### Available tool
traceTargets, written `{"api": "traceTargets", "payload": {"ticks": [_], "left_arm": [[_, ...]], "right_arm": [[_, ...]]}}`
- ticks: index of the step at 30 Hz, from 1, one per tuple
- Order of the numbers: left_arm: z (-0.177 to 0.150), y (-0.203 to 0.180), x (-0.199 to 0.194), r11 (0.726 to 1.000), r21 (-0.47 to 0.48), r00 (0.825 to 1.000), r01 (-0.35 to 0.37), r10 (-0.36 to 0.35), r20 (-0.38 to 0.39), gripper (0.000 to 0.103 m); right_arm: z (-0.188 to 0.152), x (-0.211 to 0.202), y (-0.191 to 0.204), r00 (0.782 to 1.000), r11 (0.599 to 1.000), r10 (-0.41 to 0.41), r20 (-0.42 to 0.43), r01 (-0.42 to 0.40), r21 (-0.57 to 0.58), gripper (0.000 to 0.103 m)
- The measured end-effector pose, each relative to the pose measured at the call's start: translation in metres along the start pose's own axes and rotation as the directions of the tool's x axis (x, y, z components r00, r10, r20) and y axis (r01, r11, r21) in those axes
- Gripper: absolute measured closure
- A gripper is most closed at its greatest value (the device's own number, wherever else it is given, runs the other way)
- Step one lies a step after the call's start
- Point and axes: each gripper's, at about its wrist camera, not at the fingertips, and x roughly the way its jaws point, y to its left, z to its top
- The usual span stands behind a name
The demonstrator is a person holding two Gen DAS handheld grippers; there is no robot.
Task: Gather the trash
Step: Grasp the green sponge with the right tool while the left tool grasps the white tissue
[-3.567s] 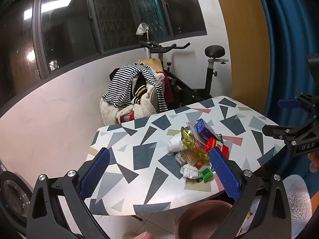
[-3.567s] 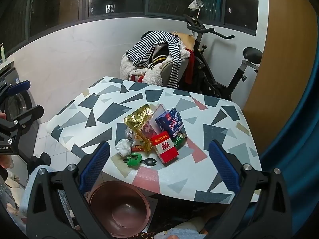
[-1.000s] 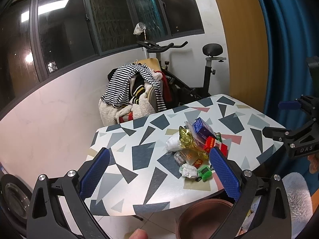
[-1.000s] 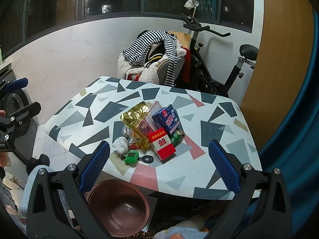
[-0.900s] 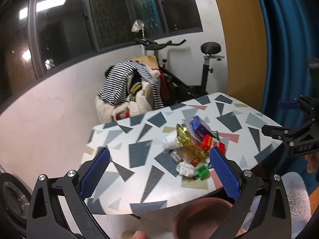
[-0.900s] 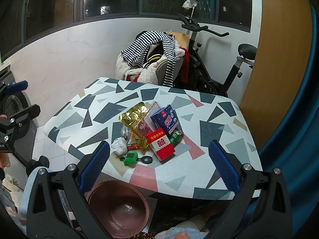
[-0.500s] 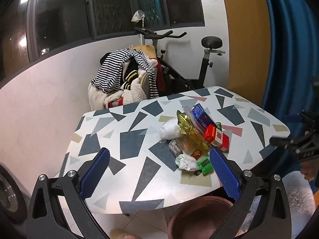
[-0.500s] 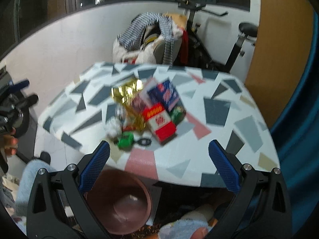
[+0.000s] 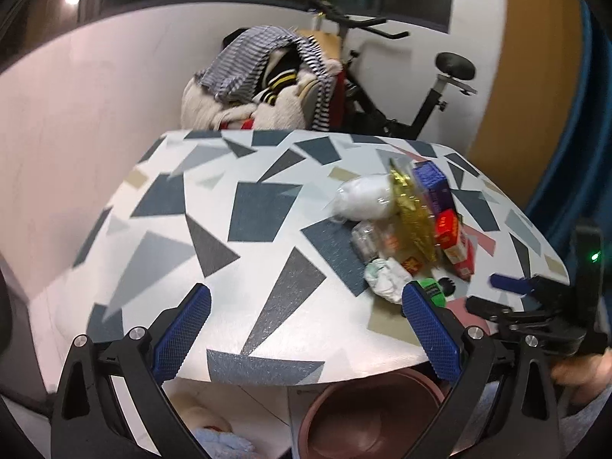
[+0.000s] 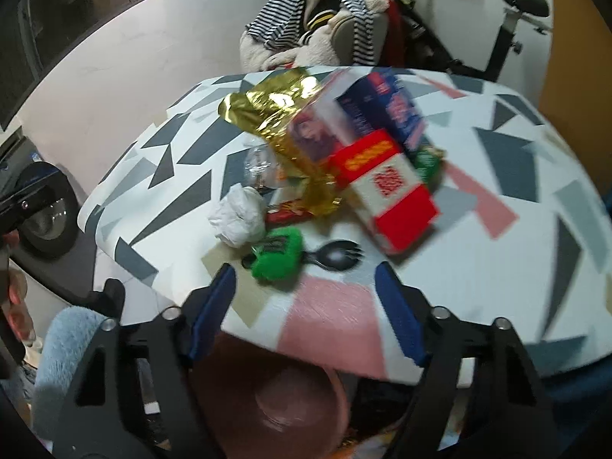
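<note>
A heap of trash lies on the patterned table point(image 10: 497, 252): a gold foil bag point(image 10: 279, 114), a blue box point(image 10: 386, 111), a red and white box point(image 10: 386, 191), a crumpled white tissue point(image 10: 239, 216), a green wrapper point(image 10: 277, 254) and a black spork point(image 10: 336, 254). My right gripper point(image 10: 306, 298) is open and empty, just in front of the green wrapper and spork. My left gripper point(image 9: 306, 329) is open and empty over the table's near edge, left of the heap point(image 9: 413, 222). The right gripper also shows in the left wrist view point(image 9: 535, 306).
A brown bin point(image 10: 275, 405) stands on the floor under the table's near edge, also in the left wrist view point(image 9: 367, 417). A chair piled with striped clothes point(image 9: 267, 76) and an exercise bike point(image 9: 420, 88) stand behind the table. A blue curtain point(image 9: 589, 114) hangs at right.
Both grippers have moved in toward the table. The right gripper has dropped close to the green wrapper and spork, and its jaws stand narrower than before. Nothing has been picked up.
</note>
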Motion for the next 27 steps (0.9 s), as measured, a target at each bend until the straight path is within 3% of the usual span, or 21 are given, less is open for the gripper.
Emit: {"api": "traceTargets", "payload": {"ticks": [5, 8, 10, 12, 16, 23, 27], "left_arm": [[-0.005, 0.009, 0.012, 1.000, -0.015, 1.000, 0.001, -0.001, -0.012, 0.006], [-0.005, 0.010, 0.017, 1.000, -0.017, 1.000, 0.008, -0.009, -0.027, 0.016], [-0.005, 0.011, 0.022, 0.999, -0.021, 0.999, 0.029, -0.030, -0.040, 0.022], [-0.005, 0.009, 0.026, 0.998, -0.018, 0.997, 0.058, -0.059, -0.049, 0.026], [-0.005, -0.002, 0.036, 0.994, 0.000, 0.992, 0.110, -0.109, -0.067, 0.031], [-0.003, -0.038, 0.067, 0.976, 0.020, 0.968, 0.217, -0.213, -0.130, 0.032], [0.000, -0.066, 0.096, 0.967, 0.068, 0.959, 0.246, -0.232, -0.161, 0.023]], "right_arm": [[0.009, 0.040, 0.009, 0.999, 0.999, 0.031, -0.042, -0.030, 0.015, 0.041], [0.012, 0.059, 0.014, 0.997, 1.000, 0.017, -0.074, -0.017, 0.007, 0.046], [0.013, 0.064, 0.018, 0.996, 1.000, -0.008, -0.084, 0.006, -0.020, 0.065], [0.015, 0.059, 0.020, 0.996, 1.000, 0.004, -0.087, -0.007, -0.028, 0.069], [0.019, 0.029, 0.016, 0.999, 0.998, 0.047, -0.007, -0.047, -0.029, 0.070], [0.020, -0.005, -0.012, 0.998, 1.000, 0.013, 0.068, -0.015, 0.021, 0.071], [0.012, -0.020, -0.027, 0.996, 0.998, -0.012, 0.090, 0.007, 0.057, 0.071]]}}
